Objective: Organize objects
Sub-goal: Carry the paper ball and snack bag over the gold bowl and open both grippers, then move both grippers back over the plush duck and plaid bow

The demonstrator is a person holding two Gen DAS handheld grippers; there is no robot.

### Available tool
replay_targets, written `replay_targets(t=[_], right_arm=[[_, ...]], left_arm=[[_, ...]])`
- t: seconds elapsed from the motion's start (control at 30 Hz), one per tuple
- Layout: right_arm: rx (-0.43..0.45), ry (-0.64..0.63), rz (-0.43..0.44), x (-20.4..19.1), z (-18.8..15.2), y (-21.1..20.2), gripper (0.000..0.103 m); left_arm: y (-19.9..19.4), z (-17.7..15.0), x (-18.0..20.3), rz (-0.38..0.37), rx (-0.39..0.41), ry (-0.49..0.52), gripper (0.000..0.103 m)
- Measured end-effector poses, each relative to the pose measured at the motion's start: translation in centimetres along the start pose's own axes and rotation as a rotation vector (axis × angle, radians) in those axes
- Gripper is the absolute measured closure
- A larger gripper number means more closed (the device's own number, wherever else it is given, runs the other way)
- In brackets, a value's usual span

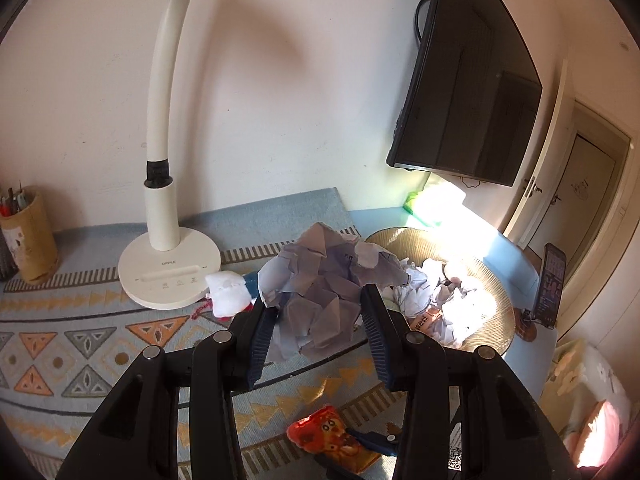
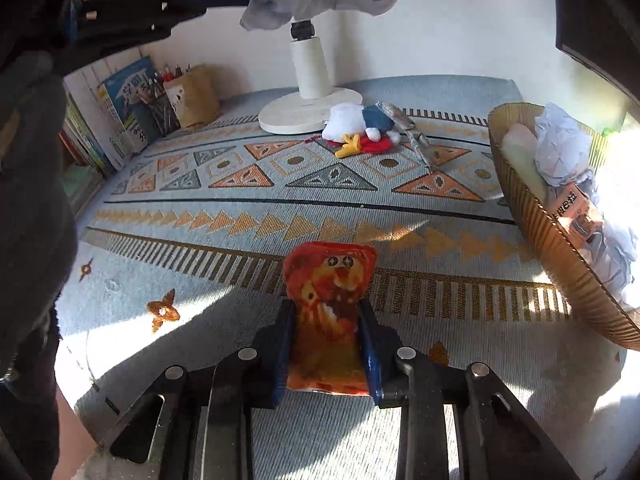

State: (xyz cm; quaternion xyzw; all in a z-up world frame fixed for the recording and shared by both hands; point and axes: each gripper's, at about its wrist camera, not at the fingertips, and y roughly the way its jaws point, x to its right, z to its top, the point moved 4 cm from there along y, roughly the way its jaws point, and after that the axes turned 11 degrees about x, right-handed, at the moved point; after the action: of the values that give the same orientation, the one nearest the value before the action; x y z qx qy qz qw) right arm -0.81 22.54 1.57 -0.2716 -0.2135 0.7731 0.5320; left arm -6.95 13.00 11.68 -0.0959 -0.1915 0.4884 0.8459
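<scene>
The left claw (image 1: 320, 312) is closed on a large crumpled ball of grey-white paper (image 1: 320, 280), which is held clear of the counter, above the blue woven mat with orange and grey triangles (image 1: 80, 344). The right claw (image 2: 326, 344) is closed on an orange-red printed snack packet (image 2: 328, 312), whose far end appears to rest on the mat.

Risks, as judged from this state:
- The paper ball is loose and springy, and only its lower folds are pinched. A fold may slip from the pads during transport, so that the ball drops short of the round ribbed amber basket (image 1: 496, 292).
- The basket is already well filled with crumpled paper and a pink carton (image 2: 576, 212). An added ball may roll off the heap and over the rim.
- The packet is thin and soft. It may buckle or slide between the pads if it is dragged along the mat.
- The two claws work close together; contact between them is possible.

View differences:
- Only the left wrist view shows the grip on the paper ball and a phone on a stand (image 1: 554, 284) beyond the basket.
- Only the right wrist view shows the grip on the packet, the full white, blue and red plush toy (image 2: 360, 128), a silver wrapper (image 2: 412, 132) beside it, and the books at the wall.
</scene>
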Motion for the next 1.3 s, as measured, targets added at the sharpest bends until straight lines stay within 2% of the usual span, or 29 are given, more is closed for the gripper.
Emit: replay_targets(t=[0.07,0.2,0.27,0.33,0.37,0.4,0.43,0.5,0.53,0.63,0.77,0.8,0.83,0.87,0.97,1.07,1.13,1.23,1.3], right_arm=[[0.107,0.057,-0.028,2.4,2.4,-4.3,0.073],[0.351,0.121,-0.247,8.9,8.4,-11.9,0.073],[0.381,0.161,-0.366,12.3,10.7,-13.0,0.073],[0.379,0.217,-0.388,14.8,12.5,-12.5,0.069],[0.364,0.231,-0.375,15.8,13.2,-11.8,0.066],[0.335,0.241,-0.394,16.7,13.7,-10.9,0.059],[0.311,0.246,-0.438,17.5,13.8,-10.4,0.057],[0.31,0.254,-0.451,18.3,13.5,-10.5,0.057],[0.32,0.264,-0.441,18.4,13.1,-10.8,0.057],[0.341,0.255,-0.376,17.1,11.8,-11.6,0.057],[0.347,0.193,-0.309,13.1,10.8,-12.0,0.055],[0.349,0.175,-0.273,11.6,10.7,-11.9,0.052],[0.351,0.16,-0.243,10.1,10.6,-11.6,0.042],[0.351,0.146,-0.213,8.5,10.3,-11.3,0.039],[0.324,0.102,-0.126,3.8,8.5,-8.9,0.038],[0.258,0.047,-0.155,0.3,5.1,-4.8,0.038],[0.229,-0.01,-0.204,-0.8,2.9,-1.8,0.038],[0.205,-0.034,-0.239,-1.0,0.4,1.1,0.038],[0.174,-0.024,-0.263,-0.6,-0.1,1.8,0.038]], left_arm=[[0.4,0.3,1.0,-0.024,0.004,0.017,0.063],[2.0,2.0,3.8,-0.079,0.029,0.047,0.063],[3.5,3.1,5.6,-0.113,0.04,0.045,0.063],[5.7,3.8,7.6,-0.146,0.025,0.054,0.062],[6.9,4.0,8.6,-0.153,0.021,0.064,0.057],[8.0,4.1,9.5,-0.153,0.024,0.082,0.05],[9.1,4.1,10.4,-0.149,0.016,0.105,0.032],[11.1,3.7,11.0,-0.135,-0.001,0.117,0.007],[11.8,3.3,10.8,-0.12,-0.014,0.112,0.006],[12.1,1.9,9.3,-0.139,-0.086,0.062,0.006],[8.1,1.1,5.9,-0.123,-0.07,-0.003,0.006],[6.6,1.0,4.7,-0.106,-0.06,-0.026,0.006],[5.1,0.8,3.6,-0.084,-0.048,-0.049,0.006],[3.5,0.6,2.5,-0.059,-0.036,-0.072,0.006],[-1.4,-0.6,-1.4,0.068,0.009,-0.122,0.006],[-5.2,-3.2,-4.9,0.209,0.032,-0.146,0.006],[-6.3,-5.5,-7.1,0.279,0.008,-0.16,0.006],[-6.4,-8.9,-9.3,0.33,-0.044,-0.163,0.006],[-6.2,-10.6,-10.1,0.335,-0.06,-0.166,0.006]])
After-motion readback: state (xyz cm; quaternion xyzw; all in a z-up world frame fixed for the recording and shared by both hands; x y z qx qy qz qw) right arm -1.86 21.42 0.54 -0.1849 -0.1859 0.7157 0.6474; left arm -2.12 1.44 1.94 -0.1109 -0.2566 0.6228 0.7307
